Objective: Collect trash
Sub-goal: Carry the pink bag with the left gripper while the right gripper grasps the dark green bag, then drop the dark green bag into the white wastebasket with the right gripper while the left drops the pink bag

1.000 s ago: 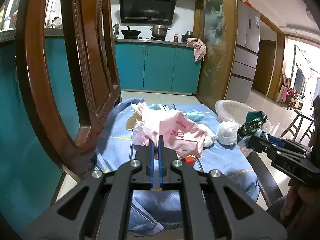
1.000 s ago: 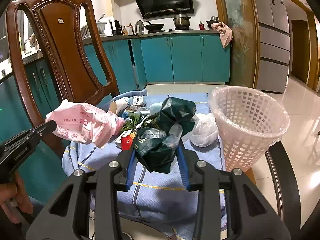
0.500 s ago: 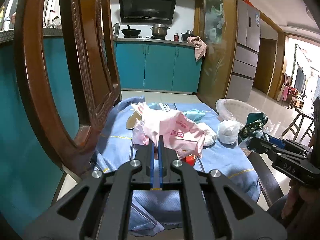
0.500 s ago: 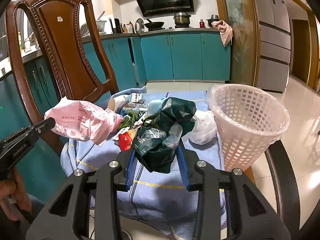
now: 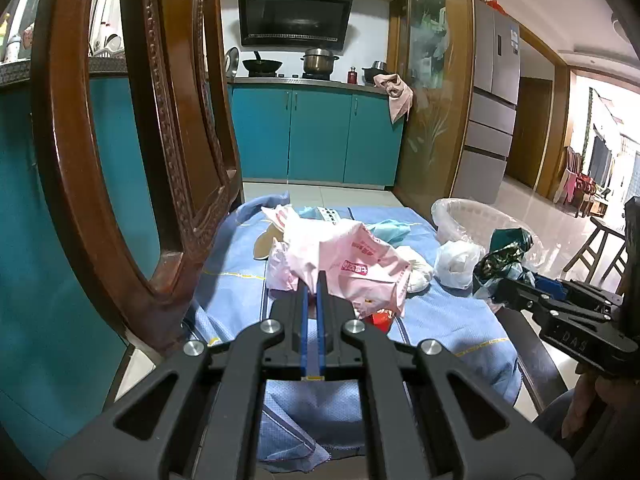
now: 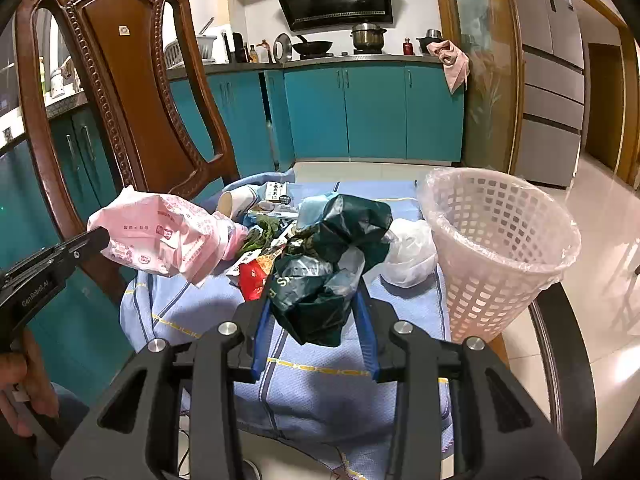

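My left gripper (image 5: 314,280) is shut on a crumpled pink plastic bag (image 5: 352,268) and holds it above the blue cloth; it also shows in the right wrist view (image 6: 168,232). My right gripper (image 6: 316,300) is shut on a dark green crumpled bag (image 6: 324,264), lifted over the cloth; it also shows in the left wrist view (image 5: 504,252). A white mesh bin (image 6: 500,240) lined with clear plastic stands at the right, just right of the green bag. A white plastic bag (image 6: 408,252), a red wrapper (image 6: 252,276) and other scraps lie on the cloth.
A carved wooden chair (image 6: 128,92) stands at the left, close to the left gripper (image 6: 52,264). A paper cup (image 6: 236,204) and a small box (image 6: 278,192) lie at the far side of the blue cloth (image 6: 320,392). Teal kitchen cabinets (image 6: 372,108) stand behind.
Both grippers have shifted only slightly with their bags; the pink bag has edged a little higher and farther over the table. The grips have not changed.
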